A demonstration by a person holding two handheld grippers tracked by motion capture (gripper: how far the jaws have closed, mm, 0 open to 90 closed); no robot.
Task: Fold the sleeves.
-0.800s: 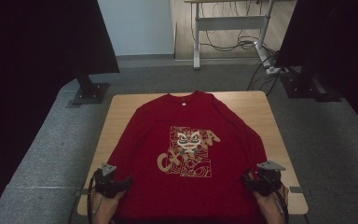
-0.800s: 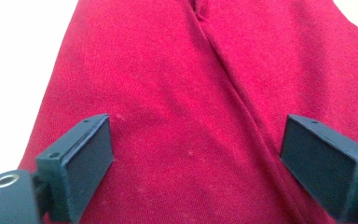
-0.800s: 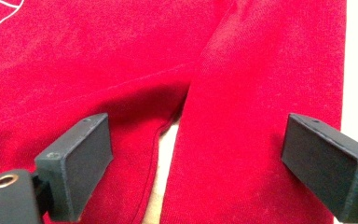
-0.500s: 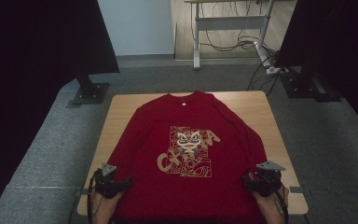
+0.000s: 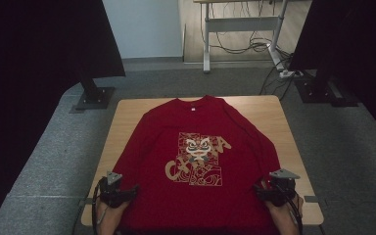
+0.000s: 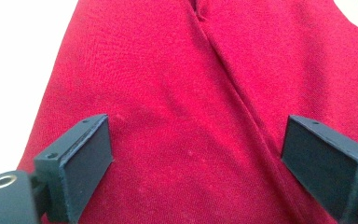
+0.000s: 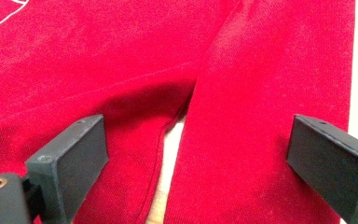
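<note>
1. The red long-sleeved shirt (image 5: 196,161) lies flat and face up on the wooden tabletop (image 5: 286,132). Its collar is at the far edge, its gold print is in the middle, and its hem hangs toward the person's side. Both sleeves lie along the body of the shirt.

2. The work in hand looks like the start of folding or handling the shirt. Both grippers are set at its near corners and nothing has been picked up yet, so I judge this to be the approach before the first grasp.

3. The left gripper (image 5: 120,192) sits at the shirt's near left edge. In the left gripper view its fingers (image 6: 81,161) are spread wide over the red cloth, with a sleeve seam running between them. They pinch nothing.

4. The right gripper (image 5: 269,191) sits at the near right edge. In the right gripper view its fingers (image 7: 74,156) are likewise wide apart, straddling the gap where the sleeve (image 7: 265,121) lies beside the shirt's body. A sliver of tabletop shows through the gap, and no cloth is gripped.

5. The next move probably calls for lowering each pair of fingers onto the fabric and closing on an edge or sleeve. The grippers should take matching grips so the shirt lifts evenly and does not bunch.
</note>
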